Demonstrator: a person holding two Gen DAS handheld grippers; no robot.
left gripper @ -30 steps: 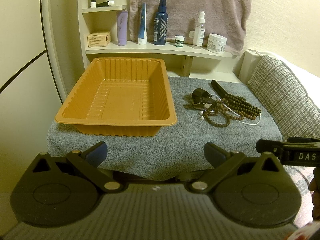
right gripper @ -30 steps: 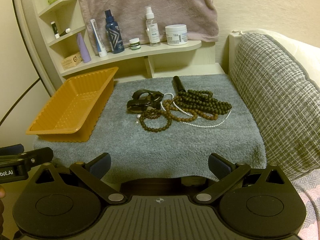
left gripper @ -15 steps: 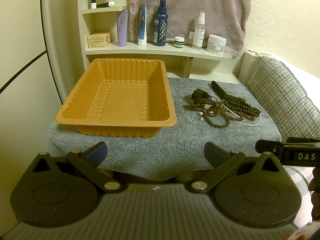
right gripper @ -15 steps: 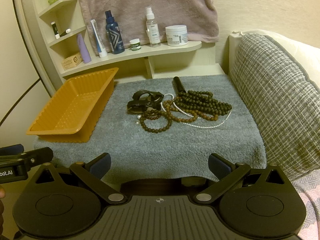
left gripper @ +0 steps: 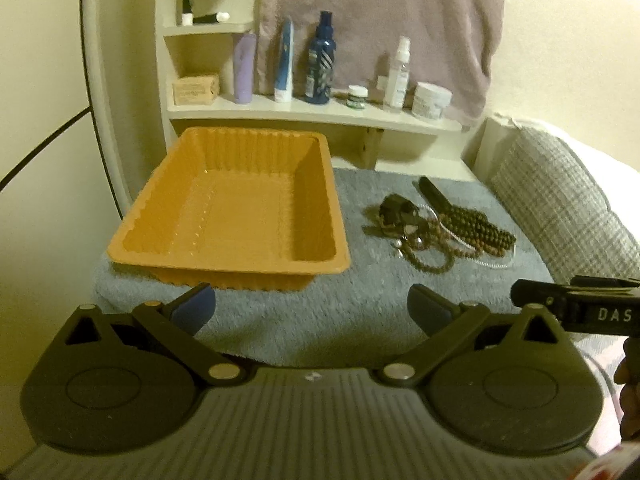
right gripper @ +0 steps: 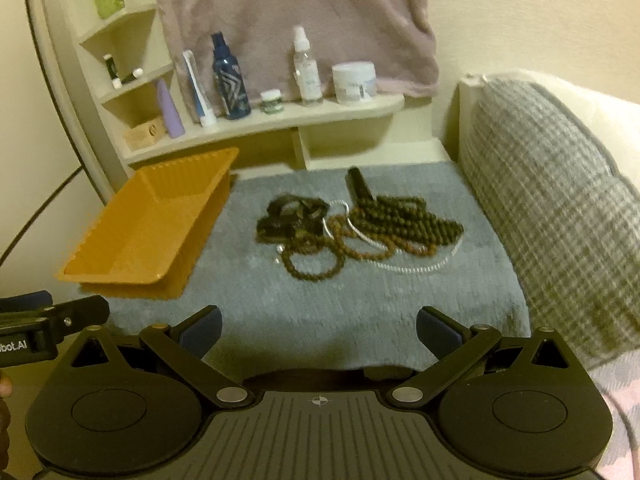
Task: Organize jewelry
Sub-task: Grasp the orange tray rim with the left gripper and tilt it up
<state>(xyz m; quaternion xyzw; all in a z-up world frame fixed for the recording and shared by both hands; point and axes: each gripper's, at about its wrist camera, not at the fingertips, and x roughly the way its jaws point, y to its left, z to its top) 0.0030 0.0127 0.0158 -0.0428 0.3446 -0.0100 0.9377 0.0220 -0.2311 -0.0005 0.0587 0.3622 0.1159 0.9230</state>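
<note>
A tangled pile of jewelry lies on a grey towel: dark bead strands, brown bead bracelets, a thin pearl chain and black pieces. It also shows in the left wrist view. An empty orange tray stands left of the pile; it shows in the right wrist view too. My left gripper is open and empty over the towel's near edge, in front of the tray. My right gripper is open and empty, short of the pile.
A cream shelf behind the towel holds bottles, tubes and jars, with a mauve towel hanging above. A grey checked cushion borders the right side. A curved white frame stands at the left.
Both grippers have lifted and moved slightly forward toward the towel. The jewelry and tray have not moved. Both grippers stay open.
</note>
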